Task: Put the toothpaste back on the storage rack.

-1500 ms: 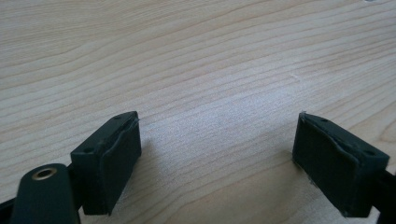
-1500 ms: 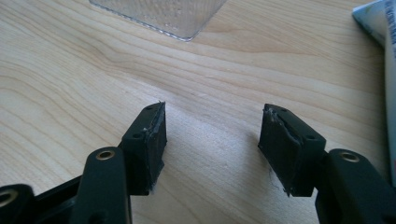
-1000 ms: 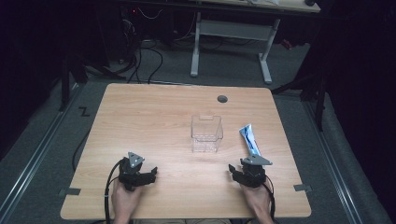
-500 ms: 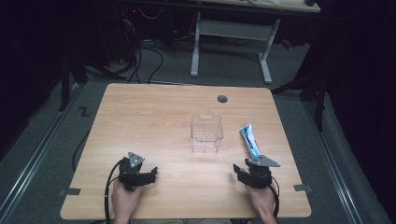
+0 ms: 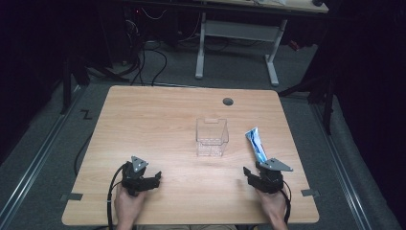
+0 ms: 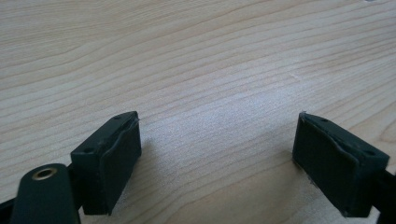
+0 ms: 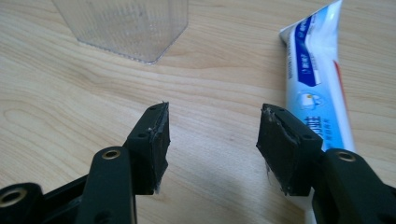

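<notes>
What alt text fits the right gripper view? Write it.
Open right gripper hovers over a light wooden table, nothing between its black jaws. A white-and-blue toothpaste tube lies beside its right jaw; a clear plastic box stands beyond.

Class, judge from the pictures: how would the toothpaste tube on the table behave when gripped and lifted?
The toothpaste tube lies flat and looks soft-walled, so it would probably dent when squeezed. Its glossy skin may slip a little. Its flat crimped end makes rolling unlikely.

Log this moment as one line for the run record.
left gripper: open, empty, low over table | right gripper: open, empty, beside toothpaste tube | clear container: upright, mid-table
</notes>
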`<control>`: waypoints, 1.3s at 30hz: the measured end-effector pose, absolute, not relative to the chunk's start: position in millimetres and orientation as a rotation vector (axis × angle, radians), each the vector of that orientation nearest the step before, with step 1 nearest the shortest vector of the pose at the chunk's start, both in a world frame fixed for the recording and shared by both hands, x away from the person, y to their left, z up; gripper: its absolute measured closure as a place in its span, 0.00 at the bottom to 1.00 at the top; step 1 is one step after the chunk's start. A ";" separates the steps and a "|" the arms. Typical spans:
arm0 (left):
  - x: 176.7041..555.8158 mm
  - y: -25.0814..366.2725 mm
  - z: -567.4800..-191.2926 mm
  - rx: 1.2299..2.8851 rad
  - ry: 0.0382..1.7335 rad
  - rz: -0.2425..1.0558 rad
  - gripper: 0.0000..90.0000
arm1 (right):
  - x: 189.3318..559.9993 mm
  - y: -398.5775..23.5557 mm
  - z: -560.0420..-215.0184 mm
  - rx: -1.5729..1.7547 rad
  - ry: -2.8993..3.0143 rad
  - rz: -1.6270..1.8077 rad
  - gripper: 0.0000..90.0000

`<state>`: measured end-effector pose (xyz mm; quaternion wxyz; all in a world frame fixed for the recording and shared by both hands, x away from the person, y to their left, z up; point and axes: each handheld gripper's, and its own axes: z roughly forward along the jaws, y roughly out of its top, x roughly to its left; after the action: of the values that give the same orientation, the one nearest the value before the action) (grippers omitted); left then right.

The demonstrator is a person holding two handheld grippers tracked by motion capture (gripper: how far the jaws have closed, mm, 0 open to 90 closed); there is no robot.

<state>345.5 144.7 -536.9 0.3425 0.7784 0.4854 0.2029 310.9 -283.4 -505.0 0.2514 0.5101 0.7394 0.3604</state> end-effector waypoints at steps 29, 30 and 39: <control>345.5 144.7 -536.9 2.024 1.262 0.528 0.17 | 321.8 -312.6 -487.4 1.431 1.946 0.954 0.49; 345.5 144.7 -536.9 2.024 1.262 0.527 0.17 | 323.7 -313.1 -487.2 1.430 1.950 0.955 0.49; 345.5 144.7 -536.9 2.024 1.262 0.527 0.17 | 340.0 -313.6 -482.8 1.414 1.975 0.913 0.48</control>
<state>345.5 144.7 -536.9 0.3424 0.7784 0.4855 0.2028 340.0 -313.6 -482.8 0.2699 0.5248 0.7328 0.3388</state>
